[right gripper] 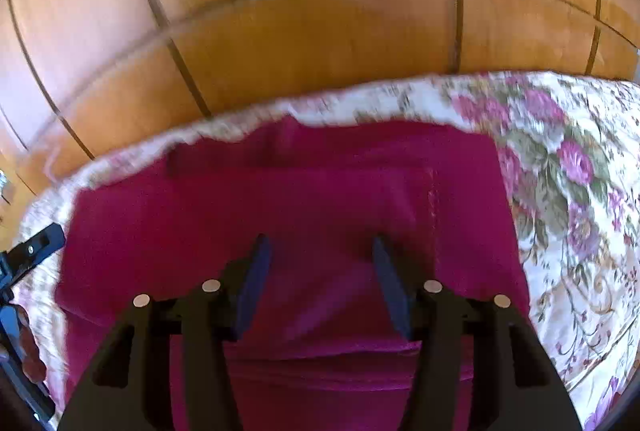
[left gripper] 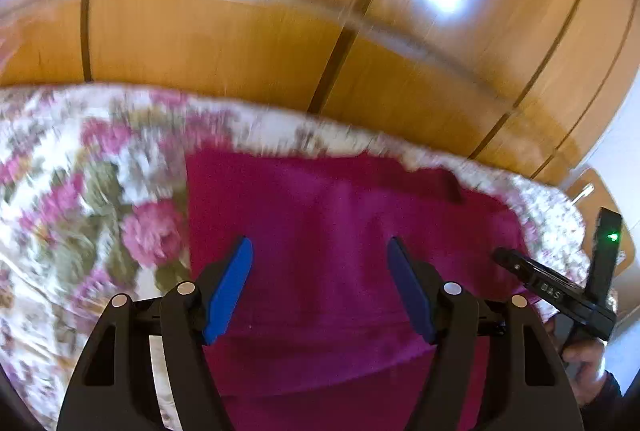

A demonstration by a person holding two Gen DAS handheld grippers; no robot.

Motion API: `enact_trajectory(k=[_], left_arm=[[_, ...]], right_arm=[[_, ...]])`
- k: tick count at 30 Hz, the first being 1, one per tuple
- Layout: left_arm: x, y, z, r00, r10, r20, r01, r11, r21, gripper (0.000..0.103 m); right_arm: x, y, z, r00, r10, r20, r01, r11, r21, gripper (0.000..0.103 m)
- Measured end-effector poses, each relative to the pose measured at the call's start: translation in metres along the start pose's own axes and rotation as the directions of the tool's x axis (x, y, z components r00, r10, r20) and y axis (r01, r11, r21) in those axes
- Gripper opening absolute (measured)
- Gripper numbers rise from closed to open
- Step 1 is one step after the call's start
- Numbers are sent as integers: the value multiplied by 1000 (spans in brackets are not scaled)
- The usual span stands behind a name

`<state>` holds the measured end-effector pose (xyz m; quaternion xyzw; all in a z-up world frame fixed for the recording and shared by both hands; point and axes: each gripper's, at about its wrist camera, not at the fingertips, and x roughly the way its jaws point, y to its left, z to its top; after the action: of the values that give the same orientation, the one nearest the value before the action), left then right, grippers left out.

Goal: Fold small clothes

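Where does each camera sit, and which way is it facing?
Left wrist: on the left gripper, looking down over the magenta cloth toward the wooden doors; a hand with the right gripper's body shows at right.
Right wrist: on the right gripper, same downward slant; the left gripper's body shows at left.
Shared: cloth, floral cover, doors.

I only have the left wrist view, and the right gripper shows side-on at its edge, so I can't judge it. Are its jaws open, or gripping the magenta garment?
Observer: In the right wrist view the right gripper stands open. Nothing sits between its pads; the magenta garment lies beyond them.
Operator: How does the garment's edge look on that view's right side?
Observer: It runs fairly straight there, lying on the floral bedspread.
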<state>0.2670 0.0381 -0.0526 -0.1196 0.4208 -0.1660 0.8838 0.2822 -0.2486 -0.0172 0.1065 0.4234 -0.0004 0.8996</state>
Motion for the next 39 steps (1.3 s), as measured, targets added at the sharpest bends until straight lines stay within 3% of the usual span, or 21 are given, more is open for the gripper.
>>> enact_trajectory(k=[2, 5, 8, 13, 16, 19, 21, 23, 27, 31, 35, 39], left_arm=[[19, 8, -13, 998, 20, -57, -21, 1000, -14, 69], [16, 14, -28, 1000, 16, -15, -16, 1000, 16, 69], [-3, 20, -17, 999, -19, 30, 20, 999, -40, 69], [-14, 20, 14, 995, -47, 83, 50, 998, -42, 69], [7, 22, 31, 998, 5, 59, -2, 999, -45, 69], [44, 31, 34, 994, 109, -22, -110, 993, -43, 69], [59, 29, 25, 984, 176, -16, -176, 984, 22, 69], [60, 19, 20, 973, 231, 18, -232, 970, 72, 70], [35, 17, 19, 971, 236, 21, -237, 971, 29, 70], [-10, 9, -5, 980, 195, 44, -197, 980, 30, 70], [-54, 2, -56, 986, 164, 34, -167, 983, 77, 70], [-85, 5, -108, 990, 141, -6, -140, 985, 96, 70]], right_arm=[[10, -5, -15, 1000, -3, 12, 3, 1000, -10, 54], [8, -7, -22, 999, 9, 49, -8, 1000, -14, 55], [8, -8, -23, 998, 14, 55, -14, 1000, -15, 56], [8, -7, -22, 998, 17, 58, -16, 1000, -26, 60], [9, -5, -23, 998, 10, 58, -8, 999, -35, 61], [10, -3, -23, 998, 0, 59, 2, 999, -45, 62], [11, -1, -23, 998, -5, 62, 8, 999, -51, 62], [13, -2, -23, 998, -2, 63, 5, 999, -52, 63], [14, -4, -22, 998, 17, 60, -15, 999, -44, 65], [15, -2, -22, 998, 43, 55, -40, 998, -52, 78], [7, 7, -20, 999, 47, 26, -44, 995, -84, 97], [-24, 3, -36, 998, 65, 13, -64, 992, -106, 99]])
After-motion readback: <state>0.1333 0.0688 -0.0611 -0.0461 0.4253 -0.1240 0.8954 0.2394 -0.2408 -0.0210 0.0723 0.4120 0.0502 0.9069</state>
